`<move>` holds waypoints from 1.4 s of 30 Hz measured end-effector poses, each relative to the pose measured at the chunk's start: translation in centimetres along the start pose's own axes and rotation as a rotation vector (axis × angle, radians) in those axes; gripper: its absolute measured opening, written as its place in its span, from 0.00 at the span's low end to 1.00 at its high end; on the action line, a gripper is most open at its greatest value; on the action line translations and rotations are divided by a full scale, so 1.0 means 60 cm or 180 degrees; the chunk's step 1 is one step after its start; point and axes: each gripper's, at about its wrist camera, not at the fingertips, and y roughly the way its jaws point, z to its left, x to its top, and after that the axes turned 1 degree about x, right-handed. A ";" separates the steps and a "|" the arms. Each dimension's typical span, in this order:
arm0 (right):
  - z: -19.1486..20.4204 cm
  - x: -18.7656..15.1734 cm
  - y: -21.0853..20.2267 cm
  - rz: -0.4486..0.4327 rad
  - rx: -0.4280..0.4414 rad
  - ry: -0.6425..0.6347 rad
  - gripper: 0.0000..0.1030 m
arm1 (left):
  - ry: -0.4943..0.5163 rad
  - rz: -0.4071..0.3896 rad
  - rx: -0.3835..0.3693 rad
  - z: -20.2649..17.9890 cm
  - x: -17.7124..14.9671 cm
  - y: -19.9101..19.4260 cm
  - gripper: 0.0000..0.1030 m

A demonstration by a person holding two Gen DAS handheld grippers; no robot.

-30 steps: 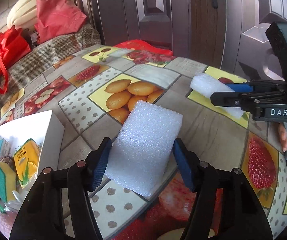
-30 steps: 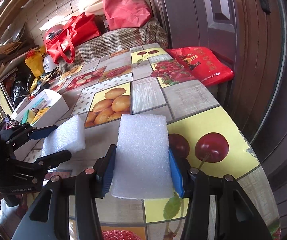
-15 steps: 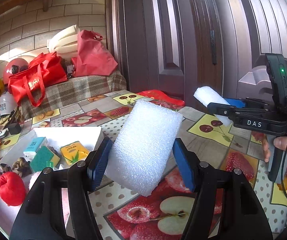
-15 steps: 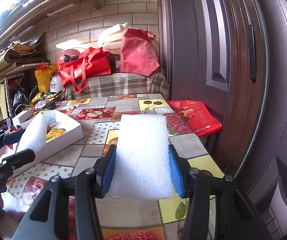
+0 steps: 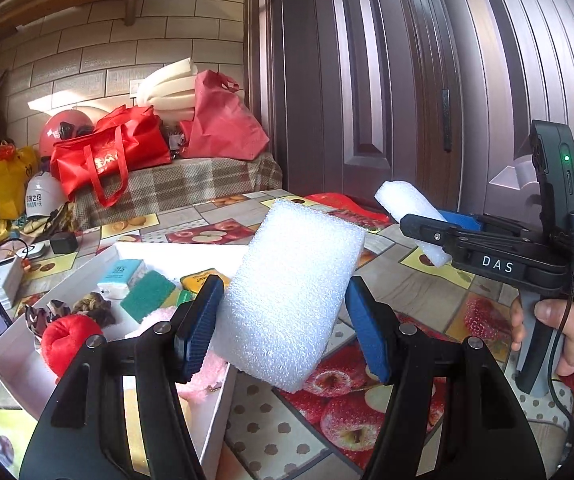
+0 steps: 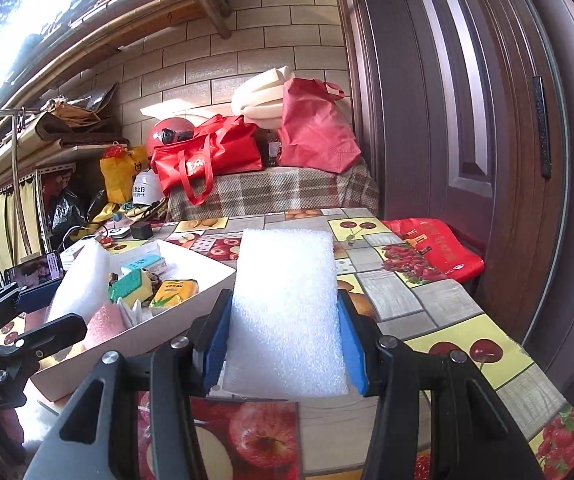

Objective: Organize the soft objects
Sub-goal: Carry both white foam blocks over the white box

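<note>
My left gripper [image 5: 287,316] is shut on a white foam block [image 5: 291,292] and holds it above the table, beside the right edge of a white box [image 5: 19,356]. My right gripper [image 6: 285,332] is shut on a second white foam block [image 6: 287,312], also in the air; it shows in the left wrist view [image 5: 411,216] to the right. The box [image 6: 191,312] holds soft things: a red plush [image 5: 71,340], a green sponge [image 5: 147,296], tissue packs, a pink plush.
The fruit-print table [image 6: 427,308] carries a red bag [image 6: 431,252] at its far right edge, and a phone and chargers at the left. A dark door stands close on the right. Red bags and a helmet sit on a plaid bench behind.
Both grippers have lifted their foam blocks off the table and tilted up. The left one has moved left toward the white box, which now shows its contents.
</note>
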 end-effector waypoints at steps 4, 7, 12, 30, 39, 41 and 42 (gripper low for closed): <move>0.027 -0.003 0.007 0.0028 0.0030 -0.0104 0.48 | -0.0032 -0.0016 0.0118 0.030 -0.007 -0.019 0.61; 0.042 -0.004 0.013 0.0063 0.0066 -0.0180 0.48 | -0.0091 -0.0016 0.0234 0.059 -0.013 -0.029 0.61; 0.065 -0.006 0.022 0.0091 0.0117 -0.0237 0.48 | -0.0197 -0.0034 0.0440 0.108 -0.021 -0.042 0.61; 0.143 -0.005 0.064 0.0205 0.0396 -0.0447 0.48 | -0.0496 0.0038 0.0977 0.231 -0.036 -0.040 0.62; 0.162 0.002 0.103 0.0311 0.0481 -0.0359 0.49 | -0.0470 0.0116 0.1078 0.244 -0.028 -0.007 0.62; 0.166 0.004 0.110 0.0324 0.0484 -0.0335 0.49 | -0.0495 0.0122 0.1094 0.251 -0.027 -0.002 0.62; 0.168 0.004 0.114 0.0339 0.0484 -0.0335 0.49 | -0.0499 0.0121 0.1100 0.253 -0.026 0.000 0.62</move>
